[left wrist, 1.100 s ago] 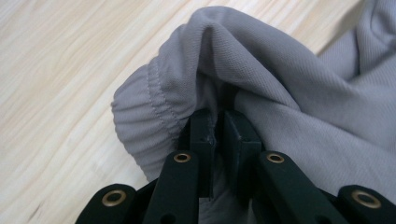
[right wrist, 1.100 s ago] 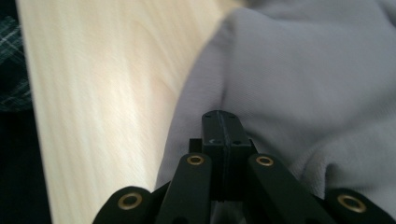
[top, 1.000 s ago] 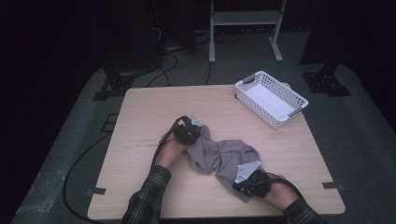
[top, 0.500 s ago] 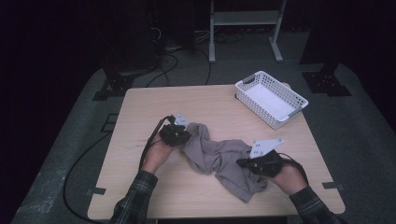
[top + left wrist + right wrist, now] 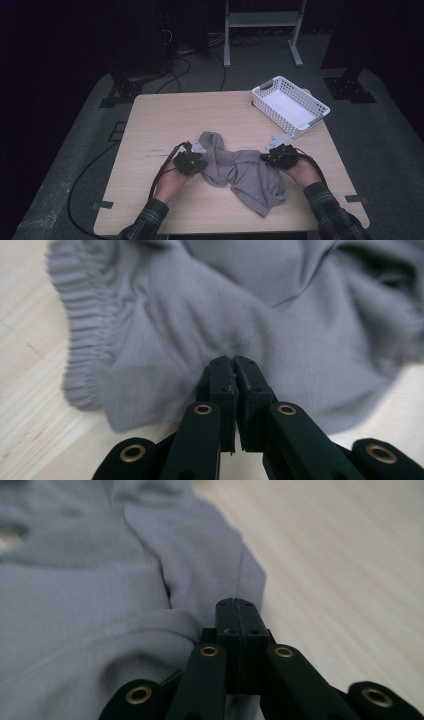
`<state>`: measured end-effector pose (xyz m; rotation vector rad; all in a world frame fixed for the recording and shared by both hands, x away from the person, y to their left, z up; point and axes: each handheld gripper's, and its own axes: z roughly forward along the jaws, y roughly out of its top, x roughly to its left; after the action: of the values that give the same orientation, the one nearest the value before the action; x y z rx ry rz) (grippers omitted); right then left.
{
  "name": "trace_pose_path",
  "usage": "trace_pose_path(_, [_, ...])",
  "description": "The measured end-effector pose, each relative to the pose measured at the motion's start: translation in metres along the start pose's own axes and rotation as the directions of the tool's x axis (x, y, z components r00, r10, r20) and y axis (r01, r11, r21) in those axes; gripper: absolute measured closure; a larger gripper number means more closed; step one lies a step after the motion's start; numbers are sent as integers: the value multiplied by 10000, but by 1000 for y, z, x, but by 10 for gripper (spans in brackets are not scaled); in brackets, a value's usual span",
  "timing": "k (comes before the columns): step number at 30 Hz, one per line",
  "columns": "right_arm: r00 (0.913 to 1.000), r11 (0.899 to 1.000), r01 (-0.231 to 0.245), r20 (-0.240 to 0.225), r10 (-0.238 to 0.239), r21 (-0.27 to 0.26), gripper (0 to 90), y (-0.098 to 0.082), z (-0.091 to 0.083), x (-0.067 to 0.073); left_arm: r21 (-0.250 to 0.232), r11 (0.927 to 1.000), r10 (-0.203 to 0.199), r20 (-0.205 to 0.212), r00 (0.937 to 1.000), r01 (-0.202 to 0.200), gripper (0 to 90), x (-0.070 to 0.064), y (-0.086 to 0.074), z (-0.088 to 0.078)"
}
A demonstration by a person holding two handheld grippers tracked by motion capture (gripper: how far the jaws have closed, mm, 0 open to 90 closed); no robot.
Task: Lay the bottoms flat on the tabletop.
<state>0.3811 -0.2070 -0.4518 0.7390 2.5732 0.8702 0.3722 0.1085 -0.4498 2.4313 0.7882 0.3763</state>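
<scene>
Dark room, wooden desk, white basket at far right corner. High view: grey cloth stretched between left gripper and right gripper, long axis left-right. Left gripper view: jaws pinched shut on cloth near ribbed hem. Right gripper view: jaws clamped on cloth edge.

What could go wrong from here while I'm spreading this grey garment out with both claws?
The left claw looks closed with little of the grey garment between its tips, so the cloth might slip free when pulled. The right claw sits at the fabric's very edge and could also lose it. The garment is bunched and twisted in the middle; pulling might tighten the twist rather than flatten it.
</scene>
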Motion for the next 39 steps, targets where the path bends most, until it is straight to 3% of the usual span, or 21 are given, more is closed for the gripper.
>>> trace_pose_path(2, [9999, 9996, 93, -97, -90, 274, 891, -3, 6, 2, 195, 9997, 169, -152, 9997, -166, 874, -2, 4, 9])
trace_pose_path(6, [9996, 9994, 159, -255, -151, 303, 892, -5, 5, 9, 298, 9986, 459, -473, 9978, -445, 874, -3, 15, 17])
trace_pose_path(13, [9921, 9971, 681, -1080, -641, 331, 892, -10, -4, 38, 257, 9972, 722, -558, 9958, -709, 870, 1, 35, 33])
trace_pose_path(20, [9785, 9913, 1312, -1625, -1272, 140, 893, 1, -1, 68, 149, 9965, 824, -327, 9961, -820, 868, 7, 57, 50])
trace_pose_path(25, [9670, 9869, 1611, -1986, -1593, -70, 892, 17, 10, 86, 31, 9960, 898, -74, 9959, -898, 859, 2, 69, 57])
trace_pose_path(27, [9619, 9843, 1760, -2110, -1740, -92, 891, 21, 14, 92, -83, 9961, 875, -96, 9961, -876, 825, 3, 68, 55])
trace_pose_path(29, [9621, 9840, 1780, -2078, -1765, -114, 868, 23, 14, 92, -247, 9969, 742, -78, 9972, -744, 779, 8, 63, 48])
trace_pose_path(32, [9702, 9921, 1131, -2095, -1220, -541, 791, 23, 6, 83, -648, 9967, 497, -25, 9988, -498, 725, 17, 51, 32])
trace_pose_path(35, [9805, 9943, 646, -1800, -791, -848, 687, 27, -2, 73, -1143, 9934, 32, 95, 9999, -21, 665, 23, 36, 16])
trace_pose_path(39, [9871, 9919, 125, -1568, -324, -1261, 584, 36, -7, 65, -1474, 9884, -335, 202, 9992, 361, 567, 27, 15, 3])
